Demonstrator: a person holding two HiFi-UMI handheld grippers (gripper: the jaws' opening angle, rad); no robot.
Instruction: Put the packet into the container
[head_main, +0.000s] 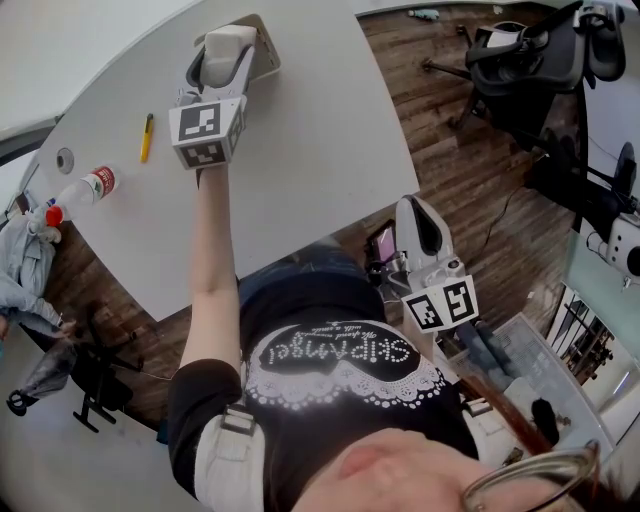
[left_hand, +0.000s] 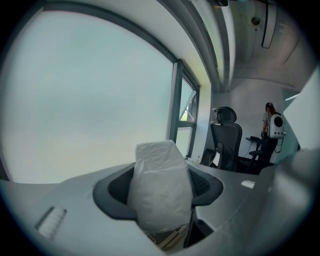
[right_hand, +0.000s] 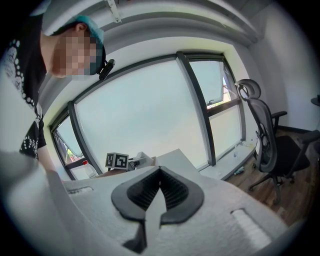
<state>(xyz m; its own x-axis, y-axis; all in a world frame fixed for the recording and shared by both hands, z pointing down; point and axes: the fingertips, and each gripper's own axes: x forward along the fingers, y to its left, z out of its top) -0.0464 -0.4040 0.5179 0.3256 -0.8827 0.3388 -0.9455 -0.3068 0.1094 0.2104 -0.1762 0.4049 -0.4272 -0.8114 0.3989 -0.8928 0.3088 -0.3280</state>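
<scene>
The white packet (head_main: 228, 42) is clamped in my left gripper (head_main: 228, 52), which is held out over the far part of the grey table (head_main: 300, 150). It hangs just above the shallow tan container (head_main: 268, 55). In the left gripper view the packet (left_hand: 160, 185) fills the space between the jaws of the left gripper (left_hand: 159, 189), and a brown piece of the container (left_hand: 170, 241) shows below it. My right gripper (head_main: 420, 222) is off the table's near edge, close to my body. It is shut with nothing in it (right_hand: 160, 172).
A yellow pen (head_main: 146, 137) and a plastic bottle with a red cap (head_main: 85, 190) lie on the table's left side. A black office chair (head_main: 530, 50) stands on the wooden floor at the right. A seated person (head_main: 20, 270) is at the far left.
</scene>
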